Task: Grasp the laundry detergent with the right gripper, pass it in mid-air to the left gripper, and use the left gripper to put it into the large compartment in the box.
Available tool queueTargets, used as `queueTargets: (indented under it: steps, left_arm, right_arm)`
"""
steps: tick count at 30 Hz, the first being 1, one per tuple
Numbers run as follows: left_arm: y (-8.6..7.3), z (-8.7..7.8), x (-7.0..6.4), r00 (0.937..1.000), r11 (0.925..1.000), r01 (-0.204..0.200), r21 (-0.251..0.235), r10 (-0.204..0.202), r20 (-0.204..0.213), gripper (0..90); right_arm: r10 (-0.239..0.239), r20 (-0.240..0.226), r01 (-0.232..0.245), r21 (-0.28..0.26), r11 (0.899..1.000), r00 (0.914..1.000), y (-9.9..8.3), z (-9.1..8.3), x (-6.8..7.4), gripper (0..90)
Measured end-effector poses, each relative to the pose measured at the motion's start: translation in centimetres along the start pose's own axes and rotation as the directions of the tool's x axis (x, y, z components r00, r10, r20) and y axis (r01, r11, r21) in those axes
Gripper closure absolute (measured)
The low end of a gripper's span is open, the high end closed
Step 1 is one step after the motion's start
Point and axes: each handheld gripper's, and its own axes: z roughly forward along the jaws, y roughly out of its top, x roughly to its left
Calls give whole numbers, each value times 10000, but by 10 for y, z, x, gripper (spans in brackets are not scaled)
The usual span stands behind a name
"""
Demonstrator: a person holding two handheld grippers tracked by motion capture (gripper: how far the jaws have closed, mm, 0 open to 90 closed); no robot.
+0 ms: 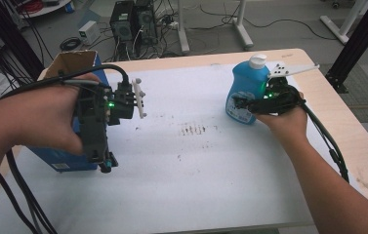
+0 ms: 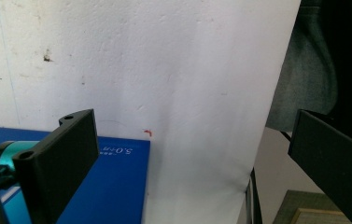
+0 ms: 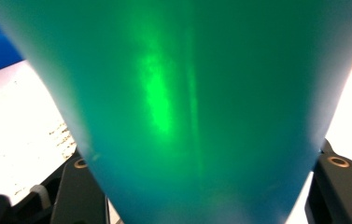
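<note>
Right gripper (image 1: 242, 103) clamps the blue bottle (image 1: 244, 90) between its jaws, upright, likely for carrying. Left gripper (image 1: 140, 99) hangs wide open, empty, just above the box (image 1: 71, 63), apparently waiting.

Bottle (image 3: 178, 107) blurred, cropped by frame; blue box (image 1: 69, 158) half-hidden behind left hand (image 1: 45, 117).

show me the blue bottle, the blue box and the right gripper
blue bottle (image 1: 244, 87), high view, on its blue body above the label
blue box (image 1: 69, 62), high view, on its open cardboard flap
right gripper (image 1: 237, 102), high view, at its jaw tips against the bottle's lower side
</note>
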Motion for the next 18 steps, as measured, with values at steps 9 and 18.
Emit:
queueTargets:
  steps: [9,18]
  left_arm:
    - [0,1,0,10000,10000,-19,34,19,31,18]
    - [2,0,-1,10000,10000,-45,-31,45,29,18]
  right_arm:
    - [-142,190,146,-205,9997,9997,-2,0,2,420]
    - [-378,341,377,24,9993,9987,2,-1,7,449]
